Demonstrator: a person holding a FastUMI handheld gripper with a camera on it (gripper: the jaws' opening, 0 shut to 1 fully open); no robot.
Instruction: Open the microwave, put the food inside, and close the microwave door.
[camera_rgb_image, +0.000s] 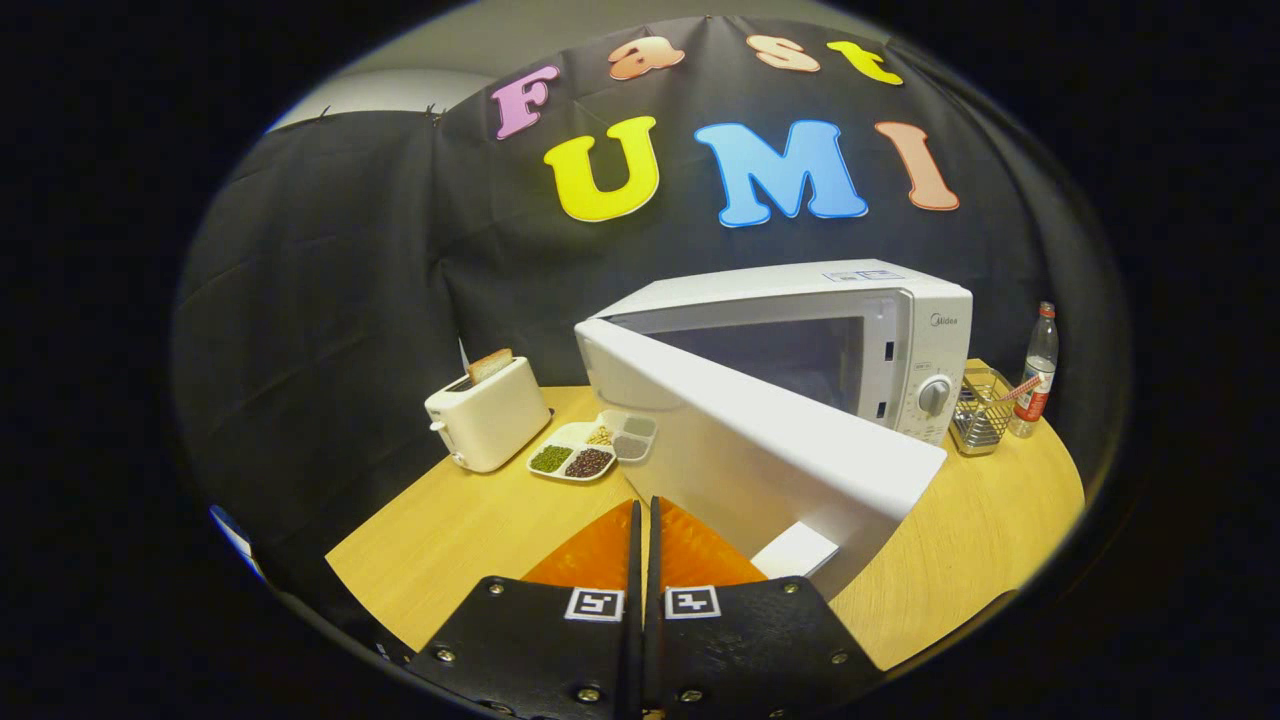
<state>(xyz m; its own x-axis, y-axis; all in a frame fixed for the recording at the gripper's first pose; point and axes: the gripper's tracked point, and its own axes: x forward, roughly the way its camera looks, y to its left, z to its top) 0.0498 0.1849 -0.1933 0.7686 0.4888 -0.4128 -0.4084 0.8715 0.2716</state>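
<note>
Across the lower half of the frame spreads a round wooden table (450, 530), backed by black cloth. Right of centre on it stands the white microwave (915, 335), its door (760, 440) swung wide open toward the camera, so that the door's free edge reaches down to the lower centre right, just beside the fingertips. The cavity behind the door looks dim and I cannot tell what lies in it. Left of centre sits a white toaster (488, 418) with a slice of toast (489, 364) standing up out of its slot. Between the toaster and the open door lies the food, a divided tray (592, 447) with green beans, dark beans and paler grains in separate compartments; it rests on the table, just beyond the fingers. At the right edge of the table a wire basket (978, 412) stands just beside the microwave, with a clear bottle (1038, 372) next to it. At the bottom centre the gripper (644, 515) points forward, its jaws pressed together with only a thin slit between them and nothing held.
</note>
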